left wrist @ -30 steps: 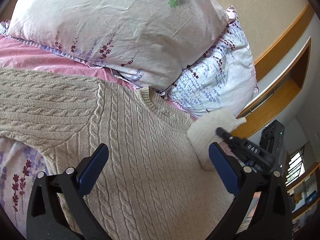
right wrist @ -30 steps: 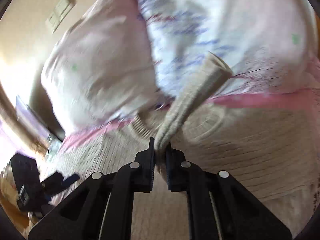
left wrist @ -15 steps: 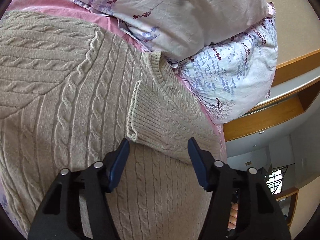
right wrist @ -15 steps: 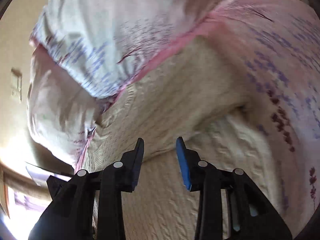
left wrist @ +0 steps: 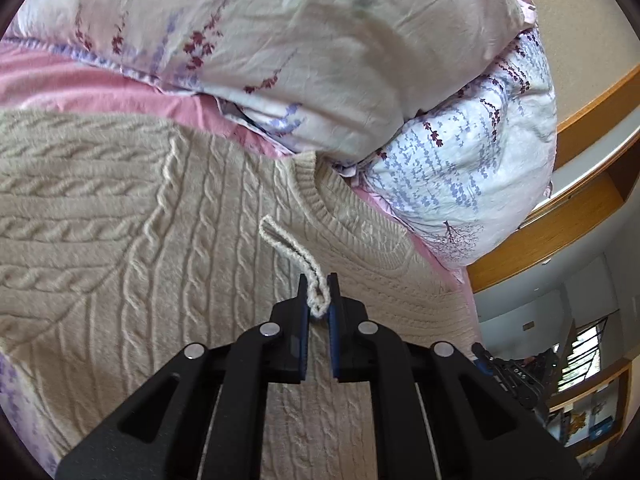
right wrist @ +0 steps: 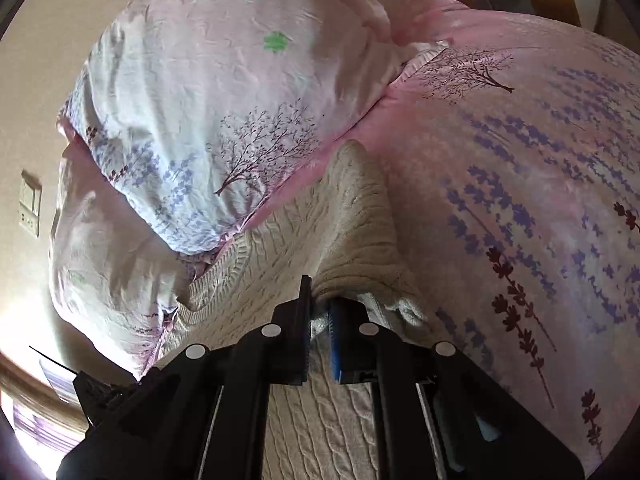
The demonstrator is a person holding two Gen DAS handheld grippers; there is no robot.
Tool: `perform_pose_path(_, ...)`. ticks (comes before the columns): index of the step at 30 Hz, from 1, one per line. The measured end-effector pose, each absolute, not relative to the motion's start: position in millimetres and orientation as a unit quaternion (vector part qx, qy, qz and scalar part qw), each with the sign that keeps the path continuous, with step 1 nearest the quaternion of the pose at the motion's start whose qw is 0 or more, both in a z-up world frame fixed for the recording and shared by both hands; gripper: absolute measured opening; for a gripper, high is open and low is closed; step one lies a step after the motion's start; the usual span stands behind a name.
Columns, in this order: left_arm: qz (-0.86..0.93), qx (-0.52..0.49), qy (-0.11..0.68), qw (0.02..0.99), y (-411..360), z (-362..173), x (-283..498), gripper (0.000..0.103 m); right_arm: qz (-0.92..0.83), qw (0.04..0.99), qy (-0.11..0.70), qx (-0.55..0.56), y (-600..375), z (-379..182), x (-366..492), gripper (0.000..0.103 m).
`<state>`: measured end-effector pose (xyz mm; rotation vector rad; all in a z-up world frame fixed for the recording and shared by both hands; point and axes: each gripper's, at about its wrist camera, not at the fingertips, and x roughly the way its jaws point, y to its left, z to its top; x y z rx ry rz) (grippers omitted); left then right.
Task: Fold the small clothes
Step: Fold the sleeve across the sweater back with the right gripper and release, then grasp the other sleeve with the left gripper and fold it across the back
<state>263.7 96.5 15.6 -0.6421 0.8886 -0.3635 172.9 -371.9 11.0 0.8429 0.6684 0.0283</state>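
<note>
A beige cable-knit sweater [left wrist: 168, 256] lies flat on a bed, its neckline [left wrist: 320, 196] toward the pillows. My left gripper [left wrist: 318, 300] is shut on the ribbed cuff [left wrist: 294, 250] of the sleeve folded across the chest, and lifts its edge. In the right wrist view the sweater [right wrist: 280, 264] shows again; my right gripper [right wrist: 319, 304] is shut on the folded shoulder edge [right wrist: 360, 232] and holds it raised in a ridge.
Two floral pillows [left wrist: 304, 48] [left wrist: 472, 168] lie just beyond the neckline; they also show in the right wrist view [right wrist: 224, 104]. A pink floral bedsheet [right wrist: 520, 184] spreads to the right. A wooden headboard ledge [left wrist: 560, 216] and shelves [left wrist: 584, 420] stand at the far right.
Both grippers were open half a second ago. Now the left has shut on the sleeve cuff and the right has shut on the folded shoulder edge, lifting it.
</note>
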Motion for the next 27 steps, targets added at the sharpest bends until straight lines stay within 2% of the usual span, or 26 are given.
perform_pose_path(5, -0.142, -0.281, 0.461, 0.830, 104.6, -6.7, 262.9, 0.009, -0.011, 0.846, 0.382, 0.371, -355.1, -8.6, 181.8, 0.009)
perform_pose_path(6, -0.146, -0.282, 0.458, 0.830, 106.2, -7.1, 260.2, 0.012, -0.013, 0.847, 0.381, 0.370, -353.3, -8.2, 180.0, 0.011)
perform_pose_path(7, -0.149, -0.282, 0.455, 0.831, 109.0, -4.3, 256.4, 0.012, -0.017, 0.849, 0.385, 0.361, -350.3, -4.5, 177.5, 0.020)
perform_pose_path(8, -0.155, -0.285, 0.454, 0.830, 113.8, 0.1, 251.7, 0.019, -0.021, 0.852, 0.389, 0.350, -346.8, 0.9, 174.2, 0.025)
perform_pose_path(9, -0.162, -0.291, 0.447, 0.830, 121.1, 5.2, 244.8, 0.030, -0.025, 0.856, 0.387, 0.342, -344.2, 6.2, 170.0, 0.031)
perform_pose_path(11, -0.162, -0.303, 0.425, 0.837, 142.9, 17.7, 225.5, 0.046, -0.035, 0.872, 0.379, 0.307, -333.0, 23.1, 160.0, 0.031)
perform_pose_path(12, -0.157, -0.308, 0.416, 0.841, 153.3, 22.8, 216.2, 0.051, -0.039, 0.880, 0.374, 0.291, -327.1, 30.4, 157.4, 0.032)
perform_pose_path(17, -0.091, -0.347, 0.385, 0.850, 227.3, 31.0, 167.4, 0.053, 0.036, 0.898, 0.391, 0.198, -259.7, 50.5, 182.3, 0.036)
perform_pose_path(25, 0.028, -0.453, 0.351, 0.819, 323.5, 11.8, 125.0, 0.053, 0.078, 0.884, 0.457, 0.060, -159.8, 20.1, 231.7, 0.038)
perform_pose_path(27, 0.041, -0.475, 0.343, 0.809, 336.0, 5.6, 124.5, 0.053, 0.069, 0.891, 0.447, 0.046, -154.4, 20.2, 229.6, 0.040)
